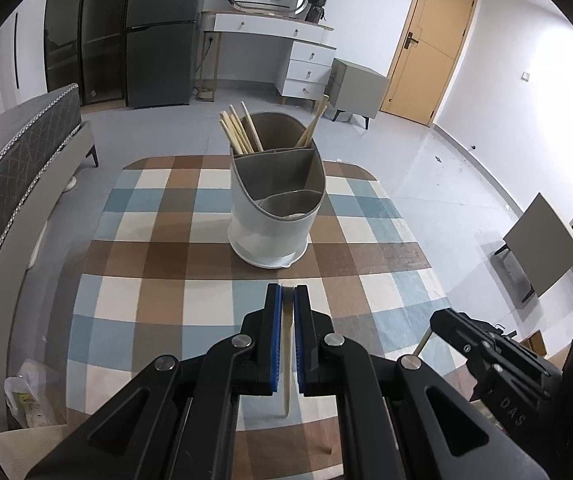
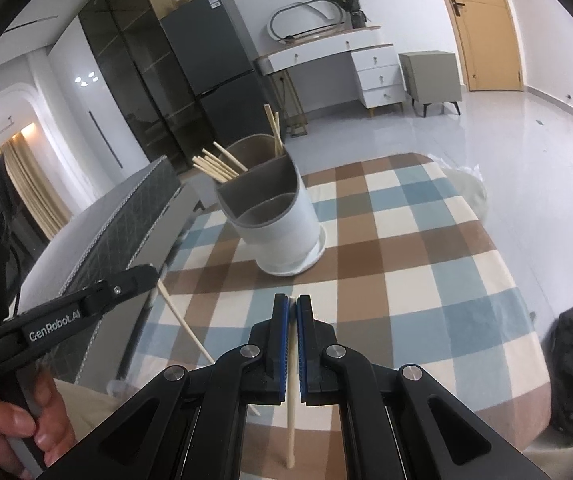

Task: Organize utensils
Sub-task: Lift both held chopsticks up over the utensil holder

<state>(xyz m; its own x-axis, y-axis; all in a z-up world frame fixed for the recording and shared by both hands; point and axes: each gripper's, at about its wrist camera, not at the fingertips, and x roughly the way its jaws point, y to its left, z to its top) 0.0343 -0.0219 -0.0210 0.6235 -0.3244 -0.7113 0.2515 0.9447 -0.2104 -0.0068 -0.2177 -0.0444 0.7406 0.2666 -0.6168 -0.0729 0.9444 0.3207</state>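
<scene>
A: From the left wrist, what do you see?

B: The left claw [image 1: 287,294] is pinched tight on one chopstick [image 1: 286,360]. Its top end hides between the blue pads. The utensil holder [image 1: 272,208] stands ahead on the checked bench [image 1: 158,272], more chopsticks [image 1: 238,132] in its back part. The right claw [image 1: 440,322] pokes in, tips hard to see.

A: And the right wrist?

B: The right claw [image 2: 296,304] is squeezed on its own chopstick [image 2: 292,400]. A hand [image 2: 14,428] at the edge holds the left claw [image 2: 148,274], its stick [image 2: 184,324] slanting down. The holder's [image 2: 278,220] front cups look dark inside.

Matt plastic utensil holder [image 1: 270,216], pale wooden chopsticks [image 1: 238,132], soft woven checked tablecloth [image 1: 166,280], glossy floor [image 2: 466,132]
</scene>
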